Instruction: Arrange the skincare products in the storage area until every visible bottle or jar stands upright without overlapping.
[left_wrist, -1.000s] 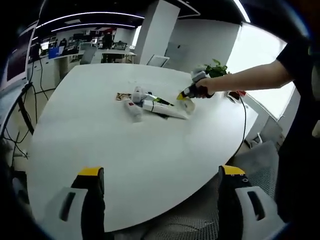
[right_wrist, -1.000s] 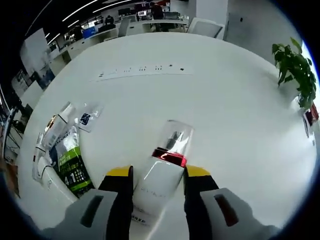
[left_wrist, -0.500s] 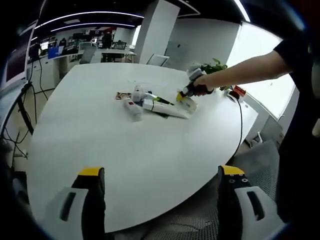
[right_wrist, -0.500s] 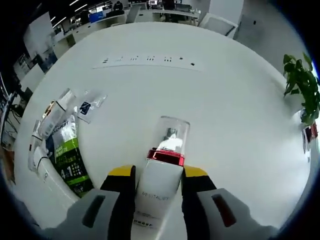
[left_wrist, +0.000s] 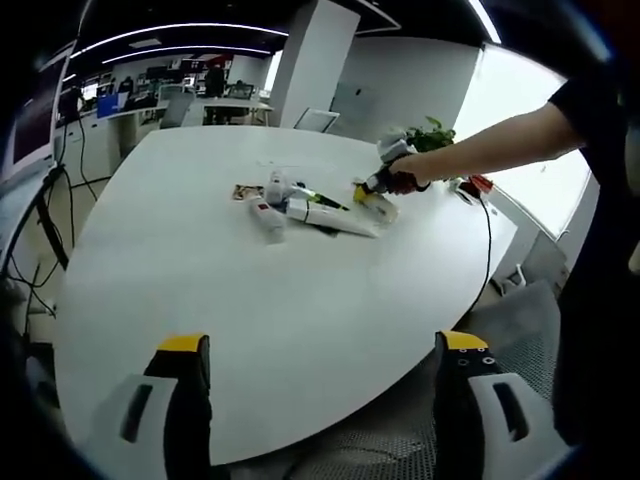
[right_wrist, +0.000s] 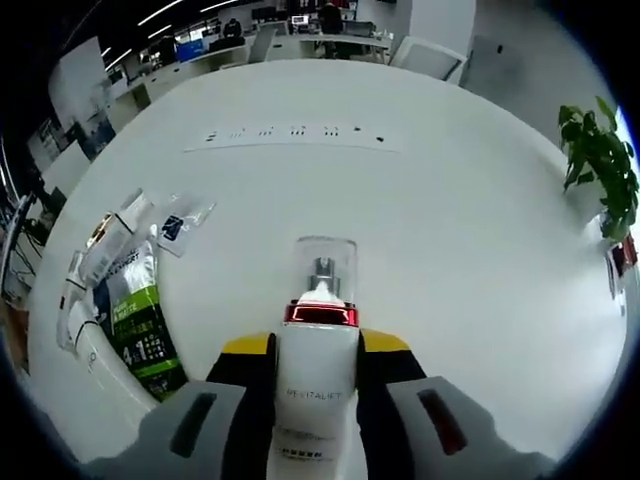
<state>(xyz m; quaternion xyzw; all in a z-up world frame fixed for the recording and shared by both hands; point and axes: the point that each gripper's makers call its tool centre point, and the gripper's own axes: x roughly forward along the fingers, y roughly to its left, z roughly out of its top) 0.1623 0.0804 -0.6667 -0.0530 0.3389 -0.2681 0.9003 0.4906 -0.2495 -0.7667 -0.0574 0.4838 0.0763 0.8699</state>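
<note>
Right gripper view: one pump bottle (right_wrist: 318, 380) gripped.

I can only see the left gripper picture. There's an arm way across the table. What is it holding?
Observer: In the right gripper view, the right gripper is shut on a white pump bottle with a red band and a clear cap.
Operator: Is there something green near it?
Observer: Yes, a green and black sachet lies flat on the white table, to the bottle's left in that view.
Operator: Any plants?
Observer: A leafy green plant stands at that view's right edge.
</note>
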